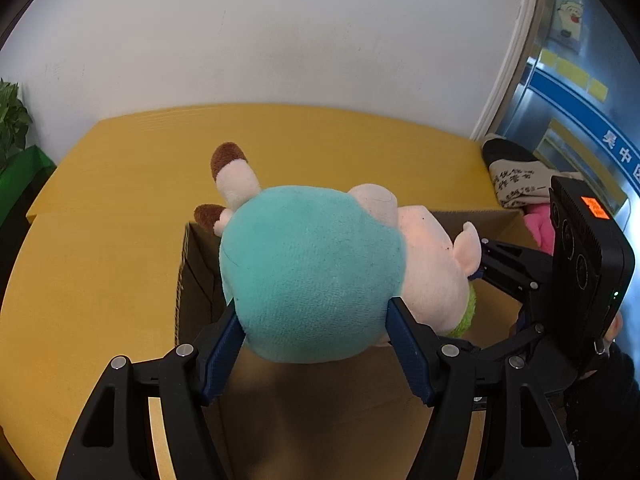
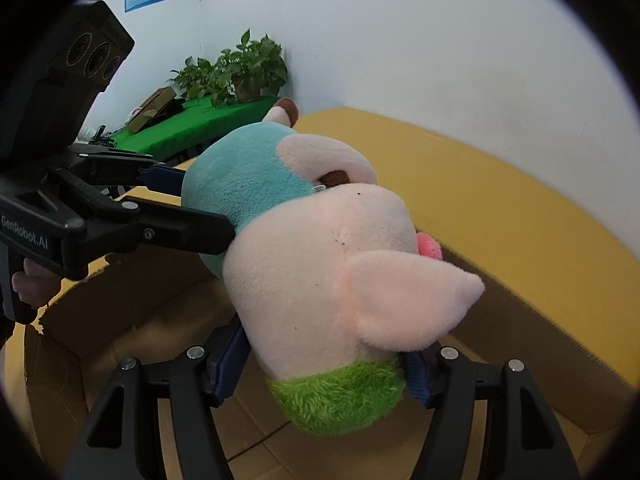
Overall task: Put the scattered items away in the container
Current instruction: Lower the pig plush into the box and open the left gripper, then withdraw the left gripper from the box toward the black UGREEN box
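Plush fills both of my views: a soft toy animal with a teal body, pale pink head, brown-tipped legs and a green tuft (image 1: 312, 272), carried between my two tools above an open brown cardboard box (image 1: 200, 280). My left gripper (image 1: 316, 344) is clamped on the teal body, its blue pads (image 1: 224, 356) pressed into the fabric on either side. My right gripper (image 2: 324, 372) grips the head end, near the green tuft; one blue pad shows on each side of it, and the pink ear sticks out just above the right pad. In the right wrist view the left gripper (image 2: 176, 200) reaches in from the left edge, with part of a hand below its handle. The box sits on a yellow surface (image 1: 100, 272) against a white wall (image 1: 280, 40). Beyond the box, at the right edge, I see a beige printed cloth item (image 1: 516, 184) and something pink (image 1: 540, 228). Leafy potted plants (image 2: 244, 68) stand on a green-covered table (image 2: 192, 124) further off.
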Demonstrator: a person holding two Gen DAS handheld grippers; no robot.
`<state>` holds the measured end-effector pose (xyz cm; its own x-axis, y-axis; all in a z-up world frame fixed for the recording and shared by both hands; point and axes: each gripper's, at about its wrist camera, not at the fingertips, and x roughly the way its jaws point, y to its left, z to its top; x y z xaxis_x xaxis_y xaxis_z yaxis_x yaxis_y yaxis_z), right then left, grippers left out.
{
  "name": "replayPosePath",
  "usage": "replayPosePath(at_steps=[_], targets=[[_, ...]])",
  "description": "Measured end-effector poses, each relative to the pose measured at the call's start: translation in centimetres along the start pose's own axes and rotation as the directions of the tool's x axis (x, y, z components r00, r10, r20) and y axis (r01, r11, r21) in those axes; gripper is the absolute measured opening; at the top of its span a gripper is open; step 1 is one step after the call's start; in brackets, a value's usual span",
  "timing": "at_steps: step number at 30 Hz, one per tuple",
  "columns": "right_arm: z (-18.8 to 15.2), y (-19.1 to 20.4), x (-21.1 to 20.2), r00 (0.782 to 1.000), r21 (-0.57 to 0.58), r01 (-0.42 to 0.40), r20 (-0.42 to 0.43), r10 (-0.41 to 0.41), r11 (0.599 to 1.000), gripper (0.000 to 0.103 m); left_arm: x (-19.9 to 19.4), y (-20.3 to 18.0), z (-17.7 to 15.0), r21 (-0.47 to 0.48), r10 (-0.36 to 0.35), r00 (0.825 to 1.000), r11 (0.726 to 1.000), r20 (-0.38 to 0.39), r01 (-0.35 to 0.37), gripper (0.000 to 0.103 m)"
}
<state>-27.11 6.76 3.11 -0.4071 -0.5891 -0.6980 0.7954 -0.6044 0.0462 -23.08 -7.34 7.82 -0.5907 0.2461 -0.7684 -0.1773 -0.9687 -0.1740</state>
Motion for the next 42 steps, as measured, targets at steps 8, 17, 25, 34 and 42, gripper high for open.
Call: replayPosePath(at_steps=[8,17,25,34,42], targets=[[-0.4,-0.1,3.1,0.996,0.034,0.027,-0.083,-0.024,0.999,0.084,3.1,2.0,-0.7,-0.064,0.014,0.999,0.998,-0.047,-0.017,0.083],[-0.3,-0.2,-1.2,0.999,0.055,0.044,-0.031,-0.042,0.998,0.085,-1.6,2.0,-1.1,-0.075,0.026,0.999,0.997,0.037,-0.023,0.089],[2.2,4.0,-12.0,0.990,0.025,0.095,0.099,-0.097,0.995,0.085,-11.2,-0.7,-2.7,-0.047,0.034,0.979,0.999,0.202,-0.025,0.101],[3.1,13.1,-29.1,0.944,0.037,0.155,0.288,-0.159,0.987,0.085,-21.9,-5.3,-6.3,-0.001,0.012,0.934,1.000,0.358,-0.012,0.103],[-2.0,16.4,-31.5,0.951,0.165,0.194,0.211,-0.226,0.967,0.085,-25.9,-7.2,-11.6,0.044,0.016,0.929,0.998,0.370,-0.034,0.103]])
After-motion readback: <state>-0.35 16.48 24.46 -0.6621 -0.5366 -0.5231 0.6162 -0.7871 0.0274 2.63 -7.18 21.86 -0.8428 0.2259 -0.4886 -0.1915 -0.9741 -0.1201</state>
